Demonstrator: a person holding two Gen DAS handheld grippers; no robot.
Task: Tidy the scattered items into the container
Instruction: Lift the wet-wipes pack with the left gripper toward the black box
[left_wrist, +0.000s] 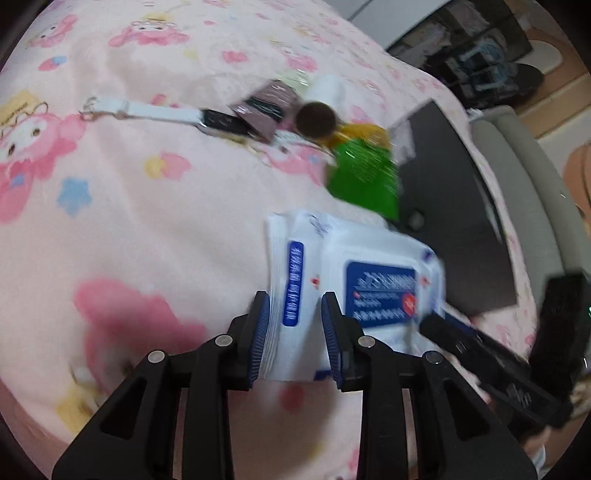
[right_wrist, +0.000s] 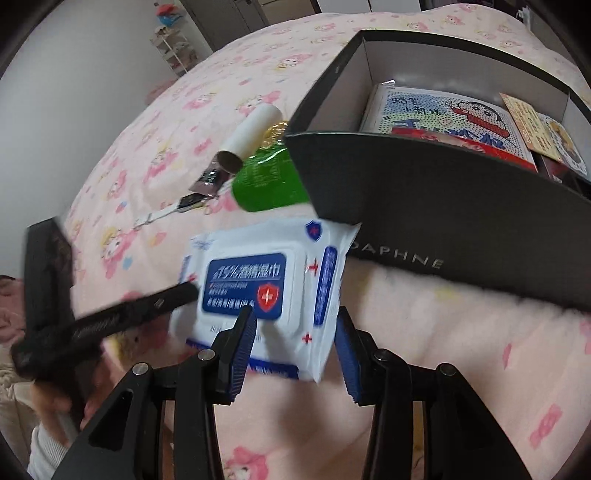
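1. Nearest the lens, the left gripper (left_wrist: 295, 332) clamps one short end of the wet-wipe pack (left_wrist: 354, 280), both blue pads pressed against its sides.
2. In the right wrist view the pack's (right_wrist: 266, 291) right portion sits between the right gripper's (right_wrist: 295, 343) fingers; the left pad touches it, but whether the right pad presses cannot be told.
3. That pack is above the pink blanket (right_wrist: 461, 362), its long axis running from about 7 toward 1 o'clock, label up.
4. At 1 o'clock stands the dark shoebox (right_wrist: 461, 221), holding a cartoon-printed book (right_wrist: 443, 118) and some cards (right_wrist: 532, 125).
5. Around 11 o'clock, left of the shoebox, lie a green bottle (right_wrist: 273, 184), a white tube (right_wrist: 251, 129) and a white-strapped watch (right_wrist: 173, 208).
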